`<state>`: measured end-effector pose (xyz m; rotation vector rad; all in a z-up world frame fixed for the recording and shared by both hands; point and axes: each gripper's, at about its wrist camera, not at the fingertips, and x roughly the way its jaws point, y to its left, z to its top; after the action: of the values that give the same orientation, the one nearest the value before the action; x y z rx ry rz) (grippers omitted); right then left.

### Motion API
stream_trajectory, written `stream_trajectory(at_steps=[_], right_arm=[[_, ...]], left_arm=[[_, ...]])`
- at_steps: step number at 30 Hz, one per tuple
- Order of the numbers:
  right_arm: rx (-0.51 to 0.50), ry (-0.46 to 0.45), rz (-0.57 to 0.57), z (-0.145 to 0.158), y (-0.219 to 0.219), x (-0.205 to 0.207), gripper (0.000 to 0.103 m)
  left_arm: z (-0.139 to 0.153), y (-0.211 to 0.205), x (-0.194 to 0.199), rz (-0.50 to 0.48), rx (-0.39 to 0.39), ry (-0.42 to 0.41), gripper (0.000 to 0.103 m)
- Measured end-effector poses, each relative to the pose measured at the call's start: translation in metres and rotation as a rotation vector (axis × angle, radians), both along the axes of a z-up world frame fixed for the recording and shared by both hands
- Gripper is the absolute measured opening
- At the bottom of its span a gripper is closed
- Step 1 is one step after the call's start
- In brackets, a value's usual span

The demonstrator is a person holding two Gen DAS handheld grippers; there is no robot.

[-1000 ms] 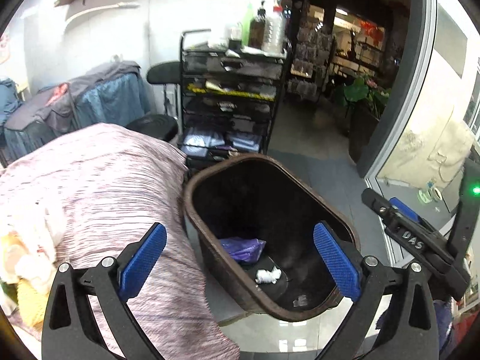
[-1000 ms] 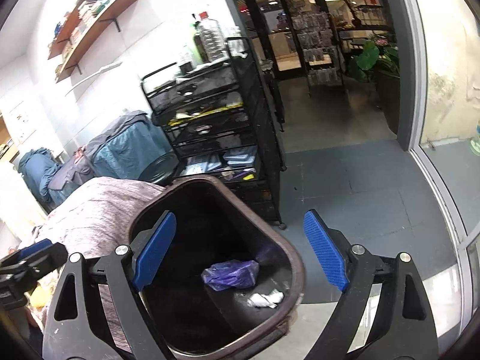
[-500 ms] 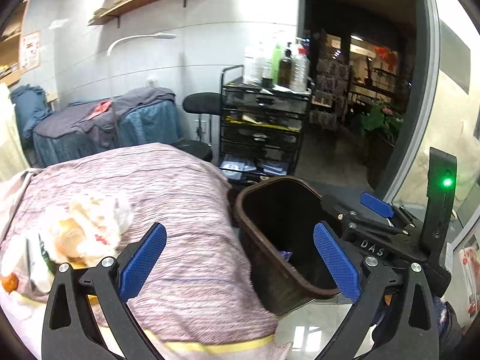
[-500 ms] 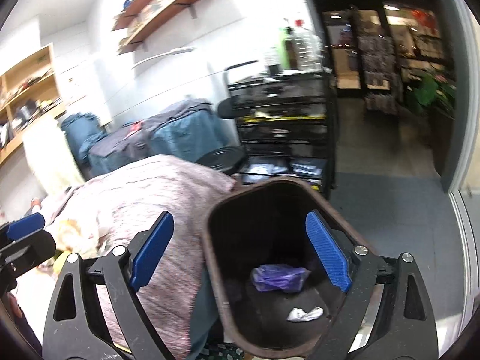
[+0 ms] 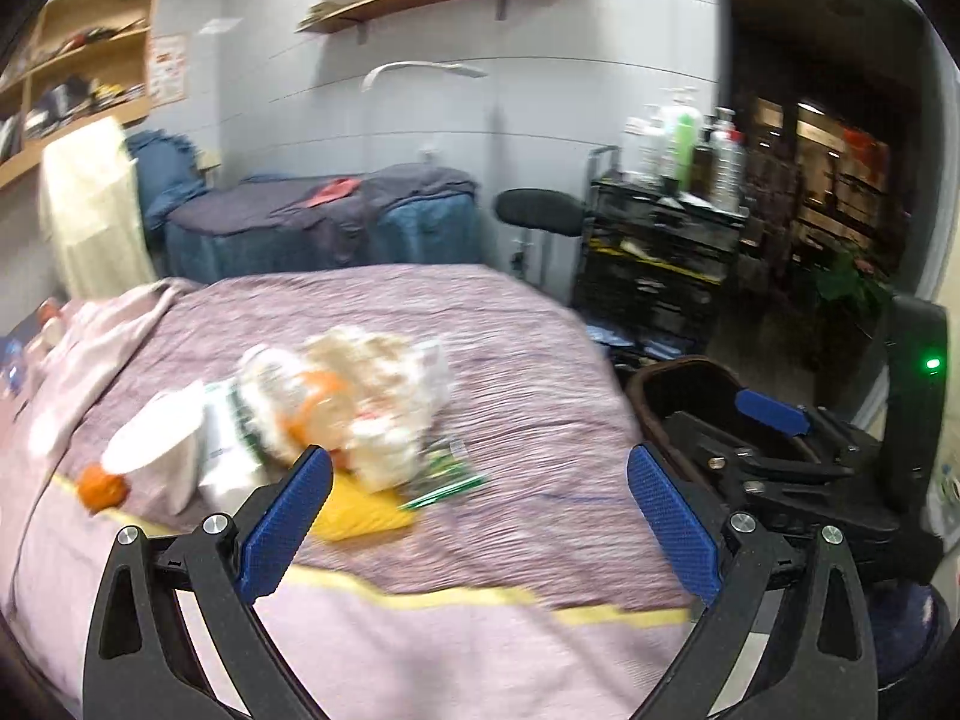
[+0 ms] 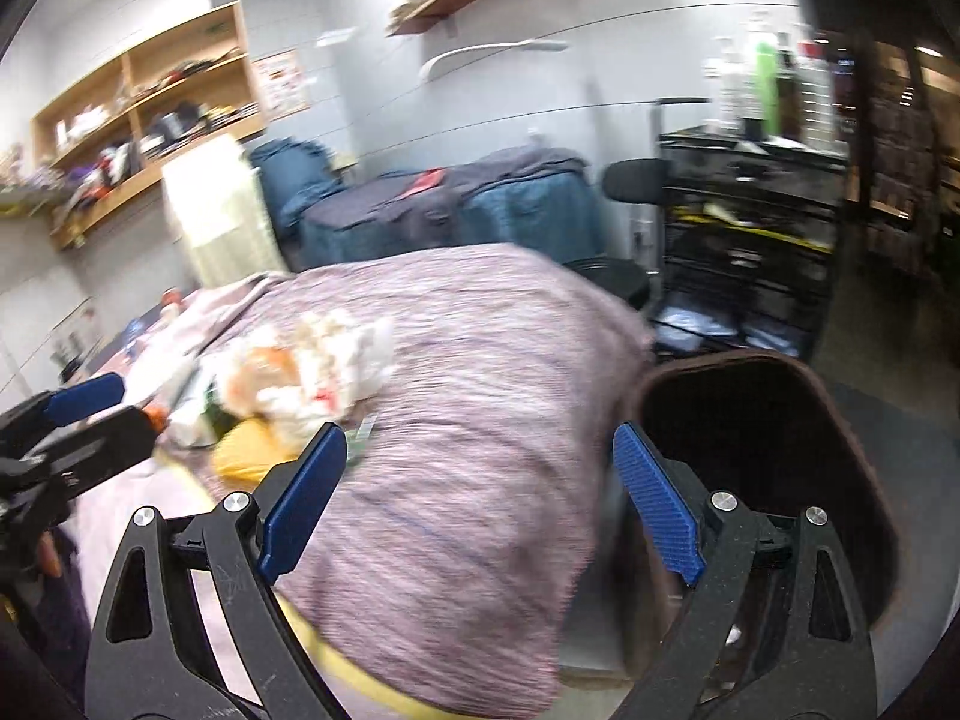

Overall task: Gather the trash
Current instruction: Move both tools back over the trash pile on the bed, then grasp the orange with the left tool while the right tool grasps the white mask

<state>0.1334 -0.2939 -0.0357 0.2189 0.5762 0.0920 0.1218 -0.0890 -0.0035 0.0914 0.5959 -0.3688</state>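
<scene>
A pile of trash (image 5: 336, 402) lies on the pink-covered bed (image 5: 528, 372): crumpled white bags, an orange-capped bottle (image 5: 105, 486), a yellow wrapper (image 5: 360, 510) and a green packet. My left gripper (image 5: 480, 516) is open and empty, just short of the pile. The brown trash bin (image 6: 774, 450) stands on the floor at the bed's right side. My right gripper (image 6: 480, 504) is open and empty, over the bed's edge beside the bin. The pile also shows in the right wrist view (image 6: 300, 378).
A black wire cart (image 5: 660, 264) with bottles on top stands beyond the bin. A second bed with blue and grey covers (image 5: 324, 228) is against the back wall. Wooden shelves (image 6: 150, 114) hang on the walls. A black stool (image 5: 540, 210) sits by the cart.
Both grippers have swung left, away from the bin and toward the trash pile on the bed. Both stay open and empty.
</scene>
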Motion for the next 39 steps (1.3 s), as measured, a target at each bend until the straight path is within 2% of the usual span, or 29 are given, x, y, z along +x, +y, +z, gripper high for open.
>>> stream_trajectory(at_steps=[10, 18, 22, 29, 32, 37, 39], right_arm=[[-0.026, 0.045, 0.215, 0.007, 0.074, 0.031, 0.089], [-0.033, 0.074, 0.411, 0.011, 0.140, 0.054, 0.089], [-0.019, 0.098, 0.528, 0.011, 0.177, 0.070, 0.089], [0.042, 0.145, 0.598, 0.014, 0.225, 0.110, 0.089], [0.064, 0.170, 0.602, 0.014, 0.244, 0.129, 0.089], [0.064, 0.238, 0.578, -0.002, 0.272, 0.159, 0.078], [0.086, 0.259, 0.566, -0.007, 0.275, 0.168, 0.065]], left_arm=[[-0.019, 0.118, 0.024, 0.238, 0.007, 0.053, 0.097], [-0.038, 0.223, 0.055, 0.417, 0.008, 0.127, 0.097], [-0.054, 0.253, 0.075, 0.445, 0.041, 0.180, 0.097], [-0.074, 0.278, 0.108, 0.421, 0.023, 0.274, 0.096], [-0.077, 0.279, 0.122, 0.405, 0.042, 0.294, 0.096], [-0.086, 0.276, 0.144, 0.380, 0.063, 0.328, 0.096], [-0.089, 0.278, 0.151, 0.384, 0.075, 0.333, 0.092]])
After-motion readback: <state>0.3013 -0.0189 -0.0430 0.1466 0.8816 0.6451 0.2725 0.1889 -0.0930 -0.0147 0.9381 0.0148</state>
